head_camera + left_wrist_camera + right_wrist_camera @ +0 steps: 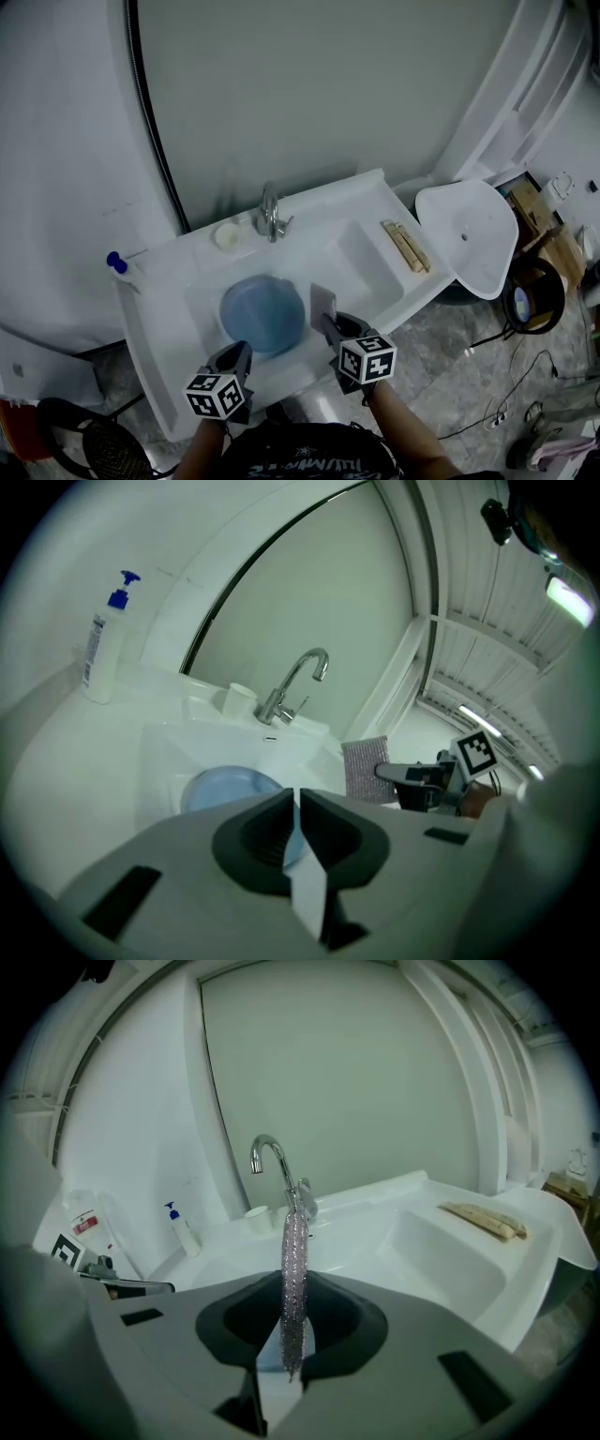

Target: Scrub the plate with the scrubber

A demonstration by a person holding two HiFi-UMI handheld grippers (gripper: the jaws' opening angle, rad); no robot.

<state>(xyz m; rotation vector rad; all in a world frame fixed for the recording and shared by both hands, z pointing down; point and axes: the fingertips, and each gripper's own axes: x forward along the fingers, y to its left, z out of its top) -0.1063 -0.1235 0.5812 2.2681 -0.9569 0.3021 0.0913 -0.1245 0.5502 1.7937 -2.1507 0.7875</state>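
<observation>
Right now the blue plate point(262, 314) lies flat in the left basin of the sink point(361, 202), w/ the faucet point(270, 214) at the far edge behind it. R gripper point(325, 323) is clamped on the scrubber point(322, 302), a grey mesh pad held upright, edge-on btwn the jaws, by the plate's right rim; can't tell if it touches. L gripper point(241, 349) is at the plate's near-left edge, jaws closed together, nothing btwn them. Soap bottle point(120, 266) stands far left on the sink deck. Small white cup point(226, 235) is just left of the faucet, and wooden sticks point(406, 246) lie on the right ledge.
</observation>
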